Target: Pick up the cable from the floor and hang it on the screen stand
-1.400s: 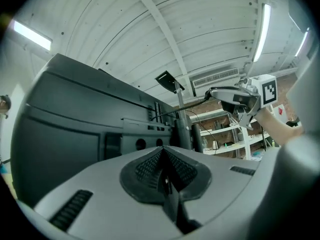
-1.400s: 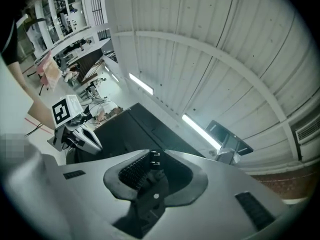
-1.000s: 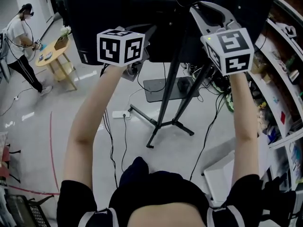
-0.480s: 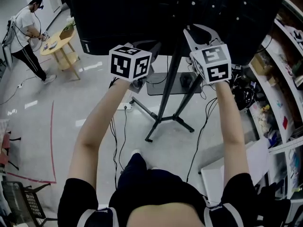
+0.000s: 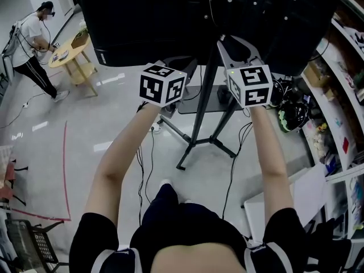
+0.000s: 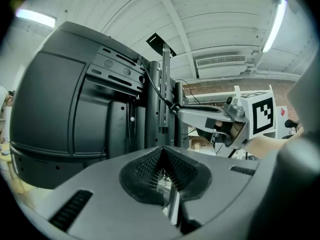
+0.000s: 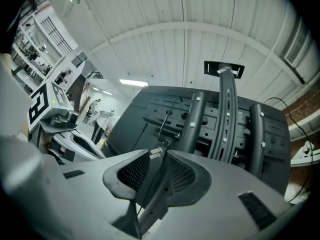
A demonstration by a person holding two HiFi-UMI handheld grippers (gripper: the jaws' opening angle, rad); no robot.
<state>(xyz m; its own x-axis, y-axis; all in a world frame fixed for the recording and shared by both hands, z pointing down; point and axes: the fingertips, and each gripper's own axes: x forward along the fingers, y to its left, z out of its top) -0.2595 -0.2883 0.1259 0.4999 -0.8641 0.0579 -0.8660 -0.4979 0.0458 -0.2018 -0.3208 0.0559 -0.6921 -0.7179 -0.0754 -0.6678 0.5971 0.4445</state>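
**Cable up at the stand, right claw easing its hold**

Both of the person's arms reach forward to the back of the big screen [image 5: 170, 16], because that is where the cable has to hang. The cable [image 7: 160, 131], thin and black, is not on the floor [image 5: 85, 152]. In the right gripper view it comes down from the curved bracket arms of the screen stand [image 7: 224, 114]. It ends in a white plug [image 7: 155, 152], which sits just between the pads of the right claw [image 7: 159, 155]. A thin dark line goes on through the gap toward the camera, so I think the cable passes right through this claw.

The right claw stands narrow, with a small gap at the tips, and its jaws have just been opening. The pads seem to lie beside the cable and not to pinch it. I read this as the release: the cable is laid on the stand and the hand lets it go. The place where the cable meets the bracket is too small to see, so I cannot tell if it is truly hooked there.

The left claw [image 6: 162, 149] has its tips pressed together with nothing between them. It is held level, close to the upright column of the stand and near the right claw, probably ready to steady the cable.

If the cable only rests over a rounded arm, its own weight may pull it off.
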